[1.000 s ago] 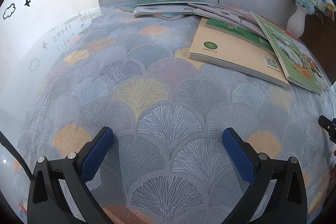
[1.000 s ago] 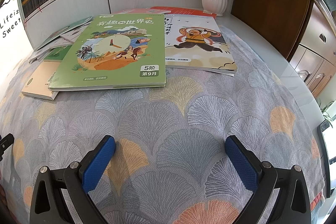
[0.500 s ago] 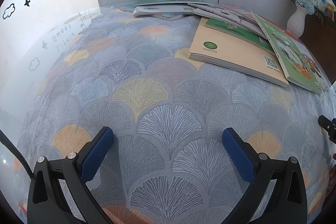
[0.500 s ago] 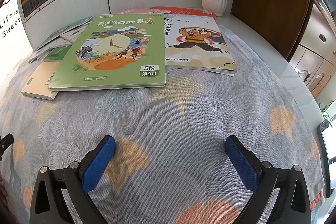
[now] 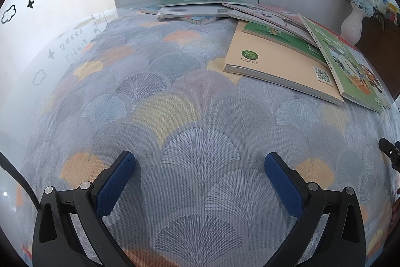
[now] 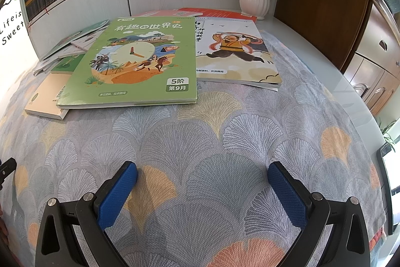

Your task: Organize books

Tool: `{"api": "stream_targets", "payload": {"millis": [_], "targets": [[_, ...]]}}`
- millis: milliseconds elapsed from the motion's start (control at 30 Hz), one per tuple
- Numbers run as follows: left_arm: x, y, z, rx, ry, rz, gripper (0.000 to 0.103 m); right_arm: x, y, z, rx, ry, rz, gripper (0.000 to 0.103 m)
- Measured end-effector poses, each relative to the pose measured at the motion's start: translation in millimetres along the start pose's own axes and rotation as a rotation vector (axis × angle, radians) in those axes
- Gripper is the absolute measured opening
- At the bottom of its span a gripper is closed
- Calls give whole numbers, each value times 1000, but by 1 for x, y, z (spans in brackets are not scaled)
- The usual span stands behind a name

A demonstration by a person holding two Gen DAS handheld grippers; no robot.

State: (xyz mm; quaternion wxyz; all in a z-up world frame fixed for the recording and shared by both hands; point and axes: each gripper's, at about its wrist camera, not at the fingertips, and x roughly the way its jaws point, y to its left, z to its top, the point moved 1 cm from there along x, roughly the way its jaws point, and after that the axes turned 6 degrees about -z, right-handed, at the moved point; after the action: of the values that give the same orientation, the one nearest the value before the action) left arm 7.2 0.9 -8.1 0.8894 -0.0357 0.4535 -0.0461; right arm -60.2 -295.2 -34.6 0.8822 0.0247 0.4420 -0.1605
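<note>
Both the left gripper (image 5: 200, 167) and the right gripper (image 6: 202, 174) hover spread wide and empty over the fan-patterned cloth table (image 6: 200, 142). Far from the right gripper, a green illustrated clock-cover book (image 6: 135, 64) overlaps a beige paperback (image 6: 45, 101).

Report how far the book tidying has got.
Done: nothing visible. The green clock-cover book, the warrior-cover book and the tan book lie in a loose overlapping spread on the tablecloth. In hand: nothing; the left gripper and right gripper are open, empty. Left: gathering every book.
</note>
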Motion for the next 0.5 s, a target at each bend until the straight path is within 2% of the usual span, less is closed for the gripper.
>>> {"api": "stream_targets", "payload": {"millis": [500], "targets": [[0,-2,1,9,4,4,103,0,1,0,0,0,-1,103]]}}
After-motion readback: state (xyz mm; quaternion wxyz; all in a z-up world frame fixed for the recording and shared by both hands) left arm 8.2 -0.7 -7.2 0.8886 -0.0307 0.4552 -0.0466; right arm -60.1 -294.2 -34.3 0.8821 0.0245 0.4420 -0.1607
